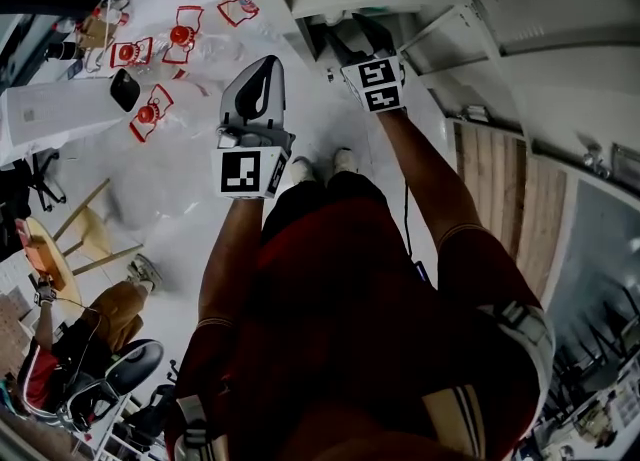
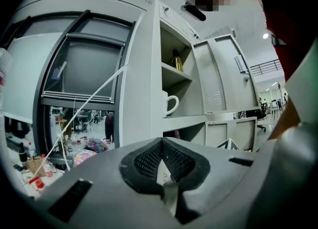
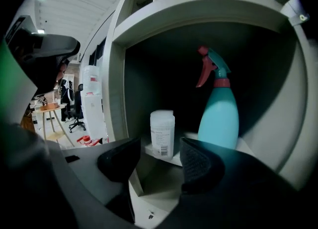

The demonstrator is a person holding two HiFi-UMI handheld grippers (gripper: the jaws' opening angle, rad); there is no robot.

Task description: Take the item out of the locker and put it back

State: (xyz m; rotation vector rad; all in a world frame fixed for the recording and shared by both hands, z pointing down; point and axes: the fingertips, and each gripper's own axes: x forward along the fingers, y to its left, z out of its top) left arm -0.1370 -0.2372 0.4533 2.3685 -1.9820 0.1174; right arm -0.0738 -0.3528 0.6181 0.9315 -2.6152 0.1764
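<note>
On locker shelf (image 3: 155,153): white jar (image 3: 162,133) upright, cap up.

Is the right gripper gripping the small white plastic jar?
No: the right gripper is open, and the small white plastic jar stands on the shelf beyond it.

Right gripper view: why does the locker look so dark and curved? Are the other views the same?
Right gripper view: the wide lens bows the locker frame into an arc; its back lies in shadow, yet bottle and jar stay sharp. Left gripper view: brighter, same bowing. Head view: dim, edges warped.
</note>
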